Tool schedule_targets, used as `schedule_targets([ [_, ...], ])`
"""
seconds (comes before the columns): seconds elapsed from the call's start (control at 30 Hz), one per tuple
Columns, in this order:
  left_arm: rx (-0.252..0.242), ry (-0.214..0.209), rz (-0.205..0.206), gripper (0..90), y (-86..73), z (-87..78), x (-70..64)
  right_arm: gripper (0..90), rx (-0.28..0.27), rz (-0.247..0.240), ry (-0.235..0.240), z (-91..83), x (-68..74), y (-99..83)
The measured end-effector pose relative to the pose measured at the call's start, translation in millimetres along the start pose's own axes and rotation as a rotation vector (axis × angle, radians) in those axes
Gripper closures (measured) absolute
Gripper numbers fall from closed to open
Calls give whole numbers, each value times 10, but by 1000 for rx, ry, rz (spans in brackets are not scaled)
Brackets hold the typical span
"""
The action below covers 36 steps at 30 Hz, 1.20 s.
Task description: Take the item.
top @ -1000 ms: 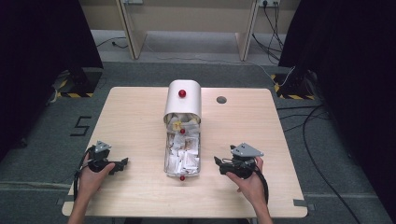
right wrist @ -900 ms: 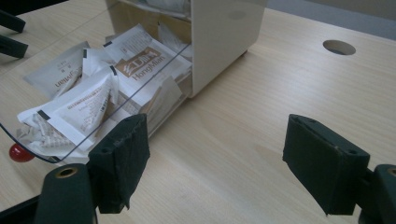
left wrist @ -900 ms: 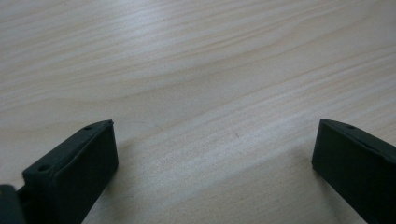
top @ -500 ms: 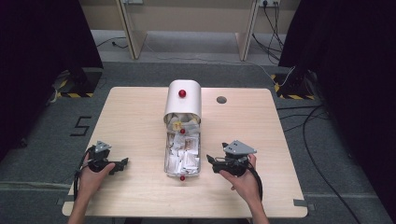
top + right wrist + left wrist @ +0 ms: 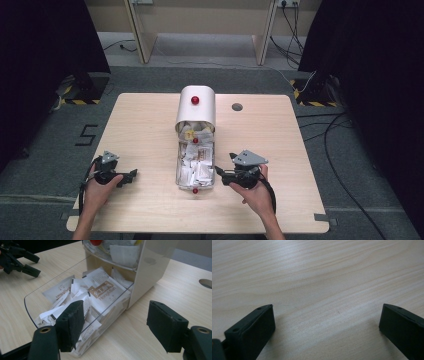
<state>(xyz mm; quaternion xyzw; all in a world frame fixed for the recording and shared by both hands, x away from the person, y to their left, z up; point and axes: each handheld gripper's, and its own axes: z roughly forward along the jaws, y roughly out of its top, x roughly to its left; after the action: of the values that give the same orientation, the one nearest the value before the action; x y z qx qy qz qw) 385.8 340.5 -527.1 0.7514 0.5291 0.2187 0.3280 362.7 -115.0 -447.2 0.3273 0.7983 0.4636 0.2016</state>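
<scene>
The left gripper [image 5: 131,173] lay low over the pale wood-grain table [image 5: 145,125], its matte black jaws spread wide with only bare tabletop between them. At the table's middle stood a white round-topped dispenser [image 5: 196,107] with a red knob [image 5: 195,100], its clear plastic drawer [image 5: 37,293] pulled out and heaped with white paper sachets [image 5: 100,291]. The right gripper [image 5: 115,322] sat just beside the drawer, its jaws also wide apart and holding nothing, one rubbery pad against the drawer's clear wall.
</scene>
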Motion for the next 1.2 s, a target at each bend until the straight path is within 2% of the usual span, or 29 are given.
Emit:
schedule_targets([
  [0.3,0,0,0,0,0,0,0,354,-3,-14,31,42,62,30],
  [0.73,0,0,1,0,0,-1,-1,449,8,-63,78,156,183,51],
  [1.03,0,-1,1,0,-1,-1,-1,492,3,-95,95,231,241,89],
  [1.2,0,0,1,0,-1,-1,-2,512,20,-105,98,297,256,81],
])
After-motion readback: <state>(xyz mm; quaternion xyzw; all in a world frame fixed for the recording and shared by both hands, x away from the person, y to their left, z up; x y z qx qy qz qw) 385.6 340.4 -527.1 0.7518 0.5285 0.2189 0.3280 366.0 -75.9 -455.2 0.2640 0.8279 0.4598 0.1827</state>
